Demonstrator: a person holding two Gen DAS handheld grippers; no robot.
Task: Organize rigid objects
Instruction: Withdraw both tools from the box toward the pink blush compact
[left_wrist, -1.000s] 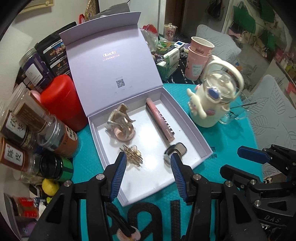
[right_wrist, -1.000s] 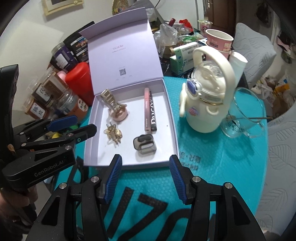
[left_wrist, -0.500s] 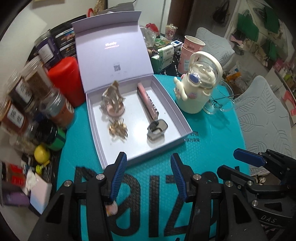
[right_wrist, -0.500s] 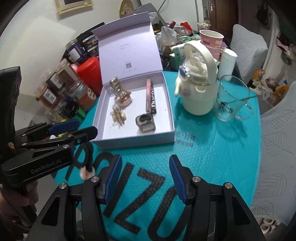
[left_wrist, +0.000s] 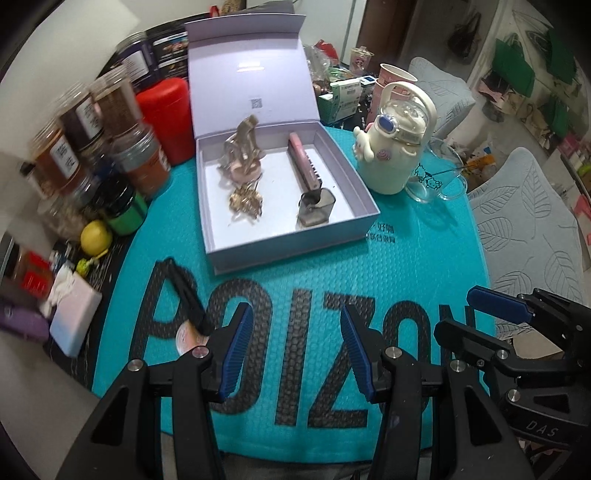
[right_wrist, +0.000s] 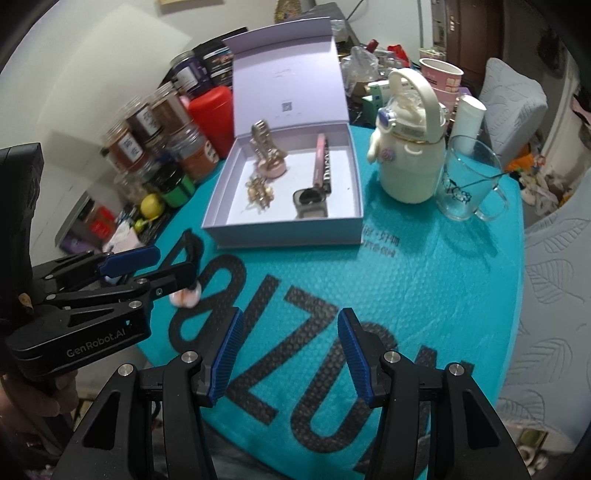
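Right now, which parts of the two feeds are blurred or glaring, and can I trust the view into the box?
Left wrist: jars at the left edge are smeared, the gold clip in the box is soft, glare on the lid. Right wrist: jars also blurred, box contents sharper, so trust this one. Both bend at the edges.

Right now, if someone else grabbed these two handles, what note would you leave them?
Left gripper and right gripper: both open, empty, hovering over the teal mat.
In the open lavender box: large hair claw, gold clip, pink pen, dark compact.
Left out: a black stick and a small pink round piece on the mat by the left gripper.
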